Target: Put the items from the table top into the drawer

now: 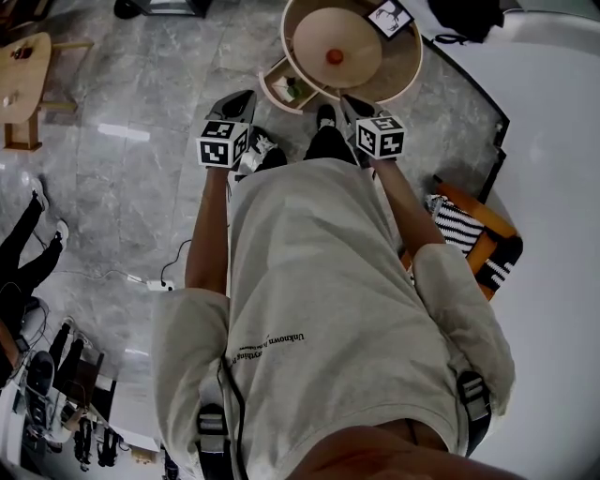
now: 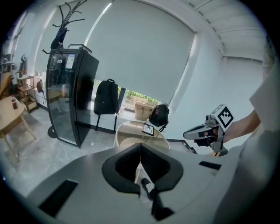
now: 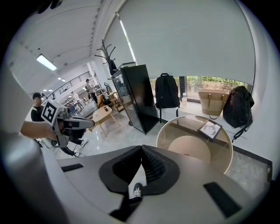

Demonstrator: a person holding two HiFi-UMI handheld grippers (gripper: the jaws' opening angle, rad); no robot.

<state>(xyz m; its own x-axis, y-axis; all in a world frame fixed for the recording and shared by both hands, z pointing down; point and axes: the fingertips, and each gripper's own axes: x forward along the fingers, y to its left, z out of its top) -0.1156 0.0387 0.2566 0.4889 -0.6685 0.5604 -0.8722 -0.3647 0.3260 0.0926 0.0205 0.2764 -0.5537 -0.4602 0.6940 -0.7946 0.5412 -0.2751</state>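
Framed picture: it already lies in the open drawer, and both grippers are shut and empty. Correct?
Not quite. The framed picture lies on the round table top, not in the open drawer, as the head view shows. The left gripper and right gripper are shut and empty.

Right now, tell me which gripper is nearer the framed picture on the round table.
Right. The right gripper sits at the table near edge, across the top from the framed picture; the left gripper hangs farther off, beyond its left side.

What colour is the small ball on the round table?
The ball is orange-red, clearest in head view.
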